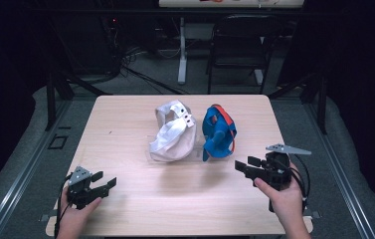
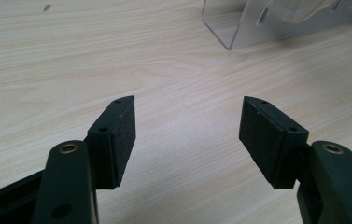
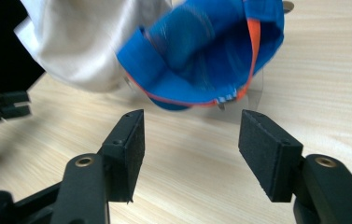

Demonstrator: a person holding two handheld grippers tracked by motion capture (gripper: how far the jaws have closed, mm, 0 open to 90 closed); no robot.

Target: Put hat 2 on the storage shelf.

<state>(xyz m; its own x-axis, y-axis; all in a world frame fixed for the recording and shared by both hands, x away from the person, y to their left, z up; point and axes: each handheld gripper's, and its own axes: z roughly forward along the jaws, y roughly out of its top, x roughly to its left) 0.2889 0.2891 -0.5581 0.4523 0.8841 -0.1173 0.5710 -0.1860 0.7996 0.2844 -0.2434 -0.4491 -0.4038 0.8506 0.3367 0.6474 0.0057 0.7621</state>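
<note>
We look down on a pale wooden table (image 1: 125, 209) with two caps standing near its middle. A white cap (image 1: 172, 134) sits on the left and a blue cap (image 1: 218, 132) with orange trim sits just to its right, almost touching. Both seem propped on a clear plastic stand (image 2: 239, 28), which would explain why they stand upright with their openings toward us, easy to reach from the near edge.

We hold a black gripper in each hand at the near side of the table. The left gripper (image 1: 104, 184) rests low near the left corner, well apart from the caps, its jaws spread wide with only bare wood between them. In its own view the stand's clear corner sits far ahead to the right.

The right gripper (image 1: 244, 167) is raised slightly above the table and points left and away toward the blue cap, which is near but not touched. Its jaws are also spread and grip nothing. In its own view the blue cap (image 3: 211, 51) hangs just beyond the jaw tips, its hollow inside facing us, with the white cap (image 3: 85, 42) beside it. We judge the right hand is lining up to take the blue cap by its lower edge.
</note>
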